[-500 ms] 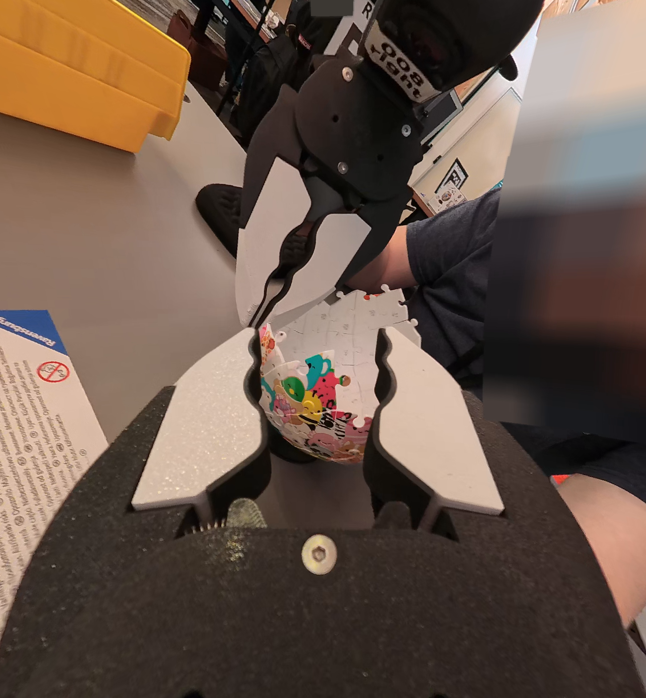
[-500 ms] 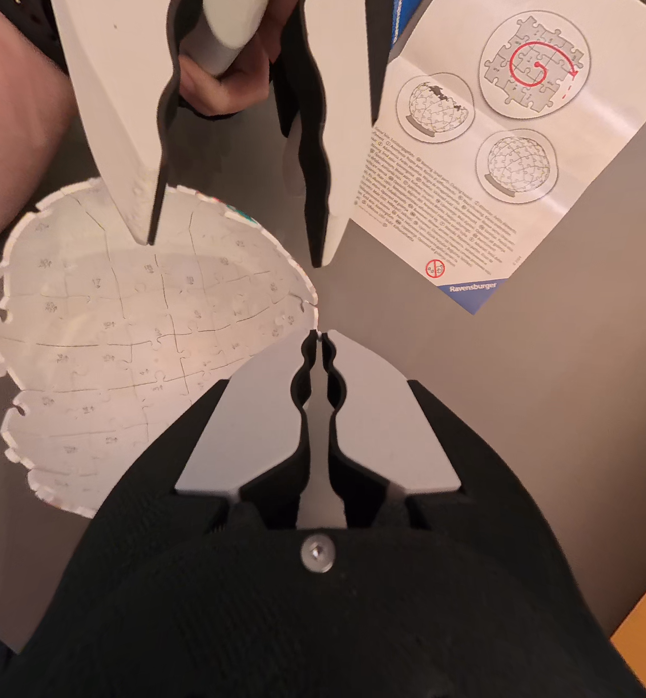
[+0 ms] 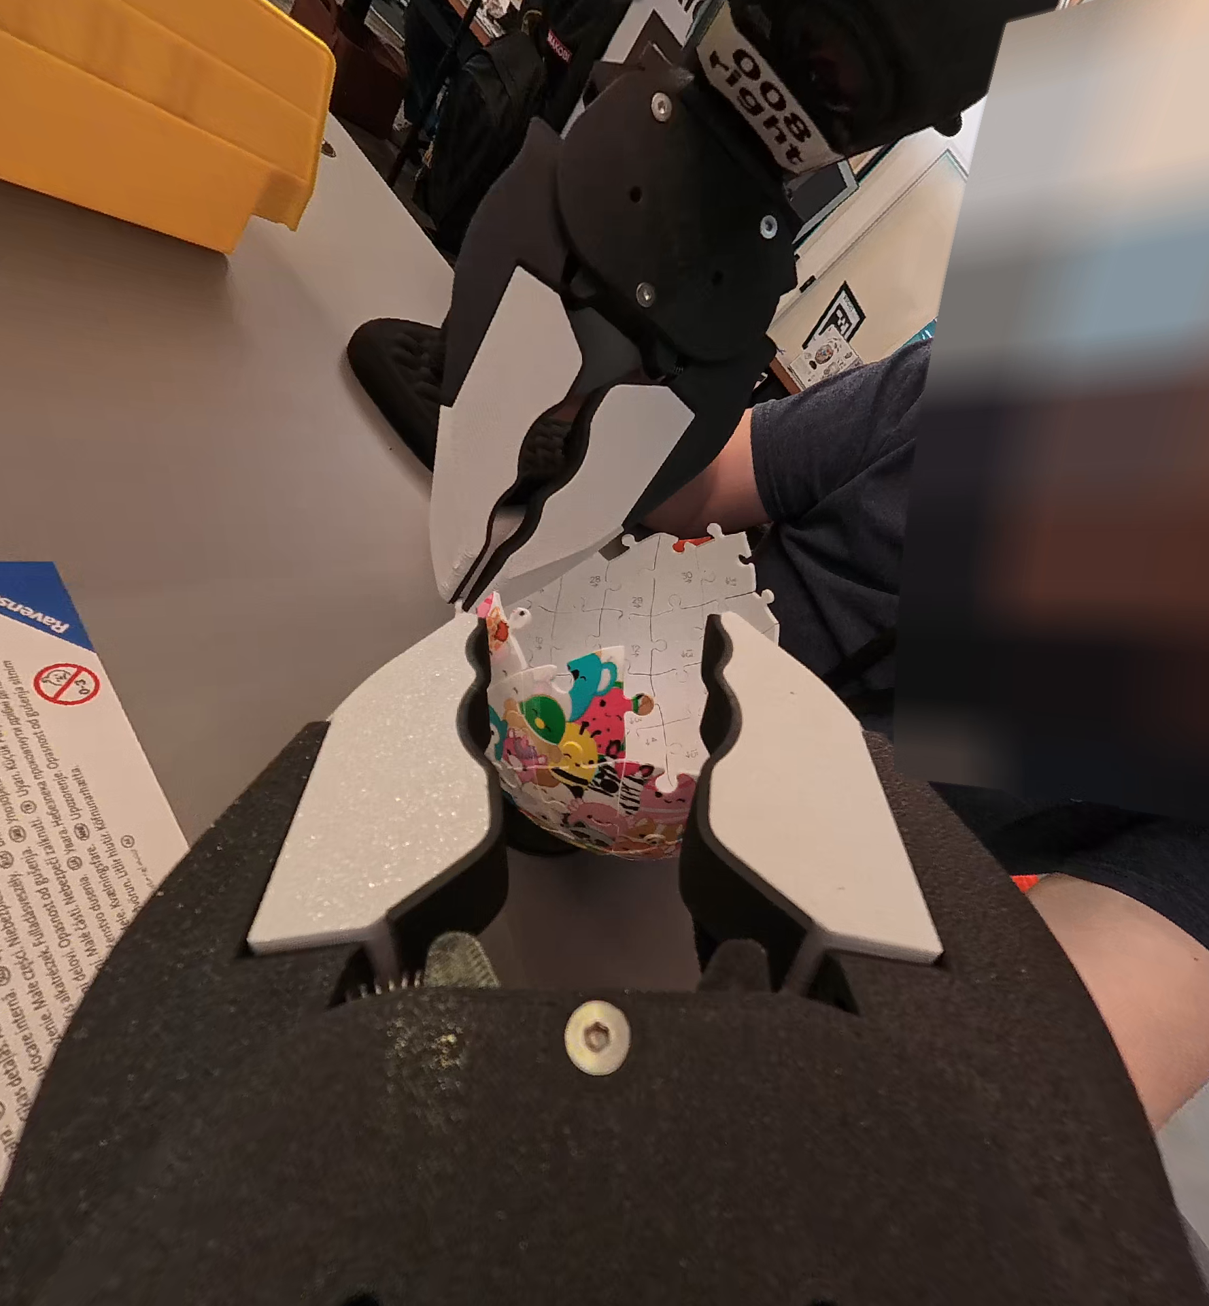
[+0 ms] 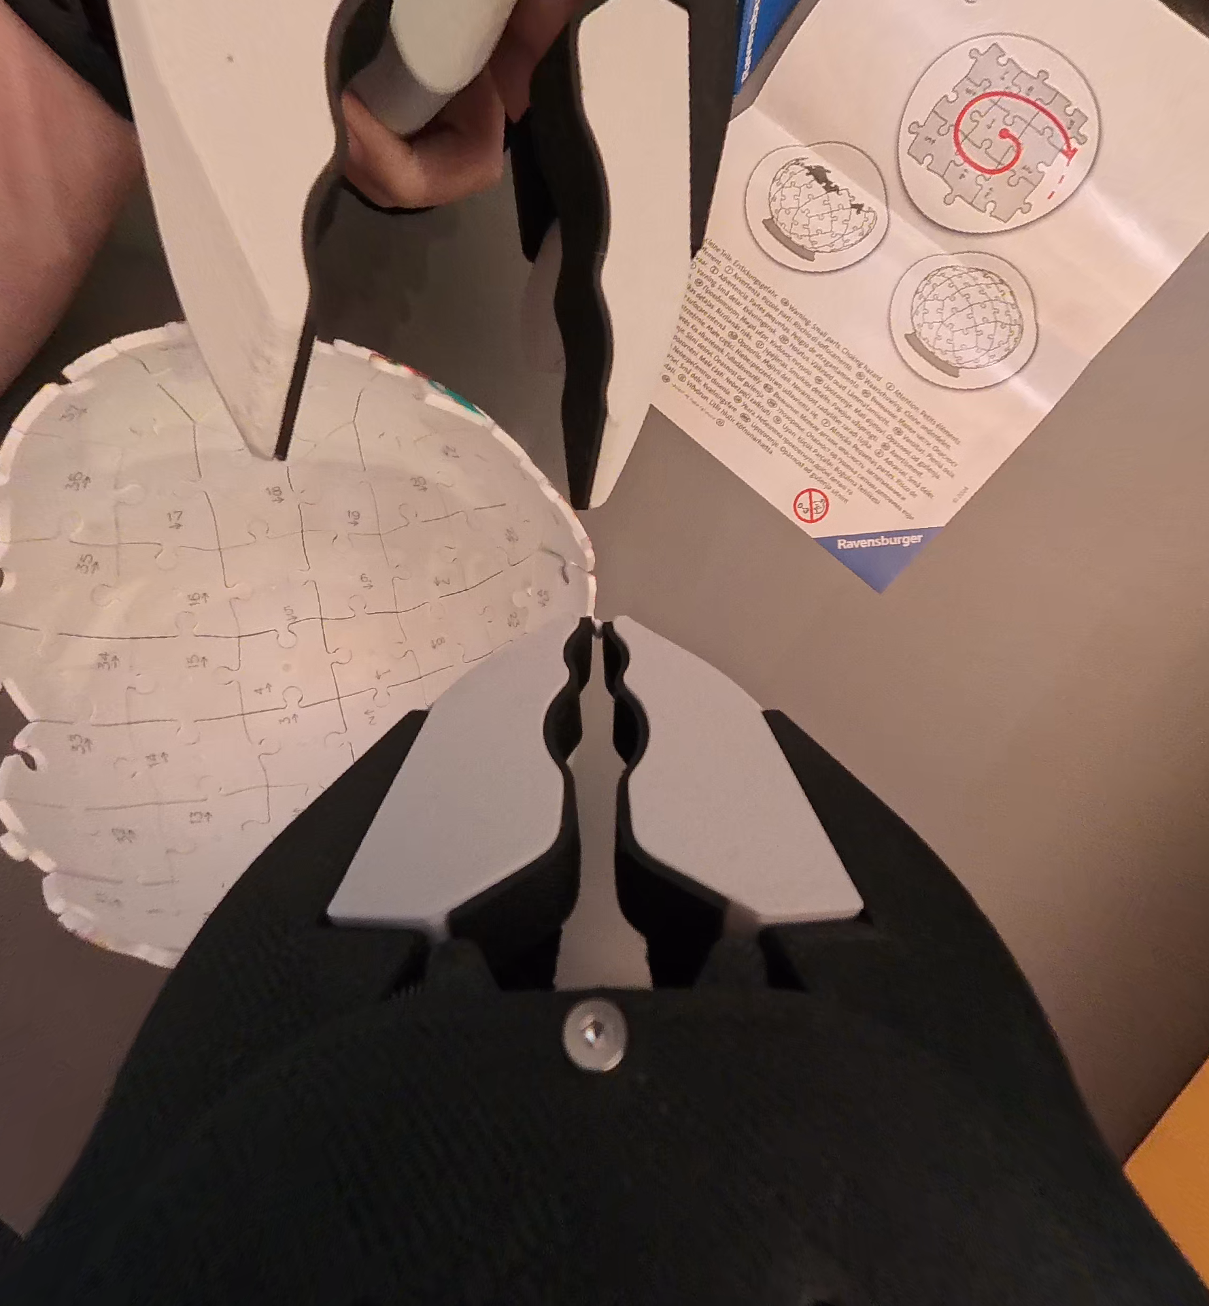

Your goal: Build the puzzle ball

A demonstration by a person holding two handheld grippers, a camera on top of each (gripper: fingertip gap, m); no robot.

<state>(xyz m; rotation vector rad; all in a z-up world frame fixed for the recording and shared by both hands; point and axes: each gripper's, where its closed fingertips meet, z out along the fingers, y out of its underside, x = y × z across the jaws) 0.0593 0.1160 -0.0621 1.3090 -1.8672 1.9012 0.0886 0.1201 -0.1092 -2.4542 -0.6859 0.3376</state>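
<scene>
White half-built puzzle ball (image 4: pixel 234 636) sat bowl-like on the tabletop (image 4: pixel 1011 777); left claw (image 3: pixel 591 636) released around it, right claw (image 4: pixel 598 625) clenched at its rim.

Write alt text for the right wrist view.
The right gripper, shut, pinches the rim of a half-built puzzle ball, a white bowl of numbered pieces on a grey table. The open left gripper straddles the far rim; an instruction leaflet lies beside.

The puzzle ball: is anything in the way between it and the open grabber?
Nothing visible. The left gripper is open around the near rim of the half-built puzzle ball. The right gripper is shut at the ball's rim.
</scene>
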